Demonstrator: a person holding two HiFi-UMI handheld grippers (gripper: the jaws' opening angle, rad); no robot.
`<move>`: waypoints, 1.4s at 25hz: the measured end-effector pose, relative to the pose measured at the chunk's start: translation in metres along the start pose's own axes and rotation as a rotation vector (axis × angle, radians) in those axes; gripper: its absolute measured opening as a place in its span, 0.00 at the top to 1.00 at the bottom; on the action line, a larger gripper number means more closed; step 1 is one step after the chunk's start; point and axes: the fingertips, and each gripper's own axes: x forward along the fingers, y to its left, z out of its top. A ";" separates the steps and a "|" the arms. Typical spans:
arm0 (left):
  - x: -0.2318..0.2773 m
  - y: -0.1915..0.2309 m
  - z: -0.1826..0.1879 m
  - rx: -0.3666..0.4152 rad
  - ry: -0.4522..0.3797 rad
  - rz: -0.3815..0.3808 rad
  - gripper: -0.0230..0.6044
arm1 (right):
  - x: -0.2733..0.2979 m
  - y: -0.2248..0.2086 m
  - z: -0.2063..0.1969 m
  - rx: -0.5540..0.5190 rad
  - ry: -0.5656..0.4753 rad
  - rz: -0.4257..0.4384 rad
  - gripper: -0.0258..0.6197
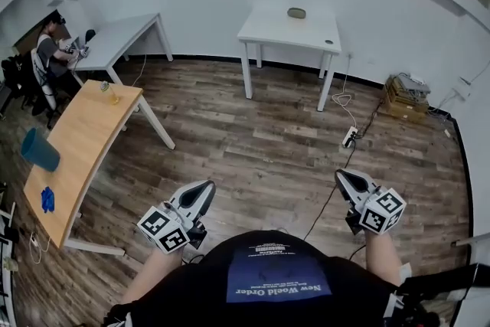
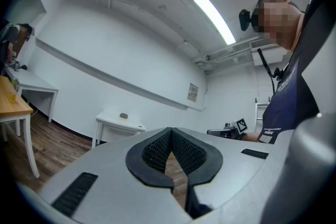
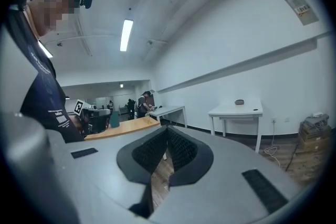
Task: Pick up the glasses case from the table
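Note:
The glasses case (image 1: 296, 12) is a small grey-green oval lying on the far white table (image 1: 269, 33) against the back wall. It also appears as a small dark lump on that table in the left gripper view (image 2: 124, 115) and in the right gripper view (image 3: 240, 102). My left gripper (image 1: 205, 188) and right gripper (image 1: 342, 177) are held close to my body, over the wooden floor and far from the table. Both point towards it. The left gripper (image 2: 171, 131) has its jaws together with nothing between them, and so does the right gripper (image 3: 168, 129).
A curved wooden desk (image 1: 84, 142) at the left carries a blue cup (image 1: 38, 150) and a yellow glass (image 1: 113, 96). A person (image 1: 50, 50) sits at a white desk in the back left corner. A power strip with cables (image 1: 350, 135) lies on the floor; a crate (image 1: 406, 94) stands by the right wall.

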 end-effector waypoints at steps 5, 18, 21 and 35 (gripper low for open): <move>0.087 0.024 0.025 0.040 -0.009 0.026 0.97 | 0.057 -0.073 0.035 -0.044 0.008 0.111 0.96; 0.205 0.101 0.044 0.016 -0.054 0.150 0.97 | 0.168 -0.202 0.078 -0.077 0.017 0.249 0.96; 0.213 0.121 0.044 0.007 -0.055 0.157 0.97 | 0.191 -0.212 0.075 -0.064 0.025 0.255 0.96; 0.174 0.316 0.116 0.028 -0.076 0.066 0.97 | 0.382 -0.155 0.115 -0.067 0.005 0.207 0.96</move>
